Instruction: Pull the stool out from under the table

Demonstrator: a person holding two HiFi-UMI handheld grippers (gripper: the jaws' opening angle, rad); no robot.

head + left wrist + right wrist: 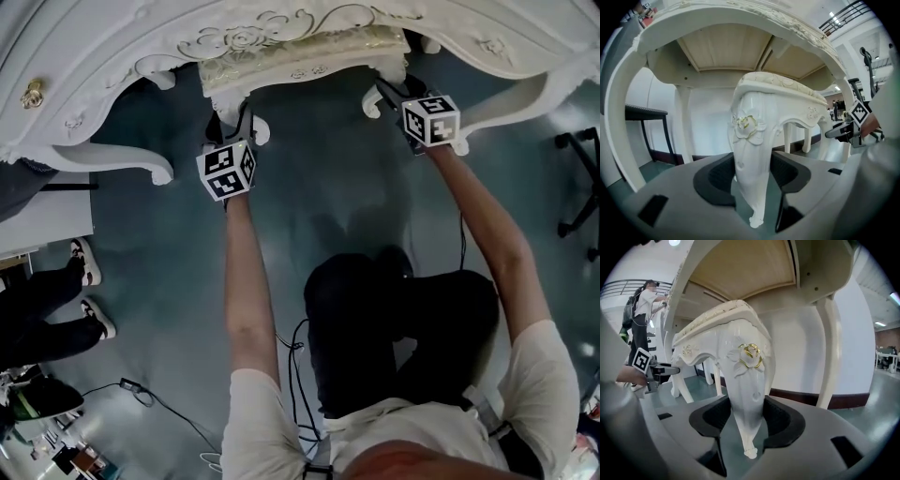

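While the stool (pixel 300 56) sits under the desk (pixel 94 56), the left gripper (pixel 751 187) and right gripper (pixel 749 425) each clamp a leg (pixel 750 140); the pull remains.

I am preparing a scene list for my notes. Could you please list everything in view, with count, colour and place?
carved white wooden table: one, white, across the top of the head view.
white carved stool with a cream cushion: one, under the table.
curved white stool legs: two, white with a gilded flower, one between each gripper's jaws.
smooth teal floor: one, dark teal, under everything.
bystander's shoes: two, white and black, left edge.
black cables: a few, on the floor lower left.
black metal frame: one, right edge.
left gripper: one, grey, jaws closed on a stool leg.
right gripper: one, grey, jaws closed on the other.
bare forearms: two, reaching forward.
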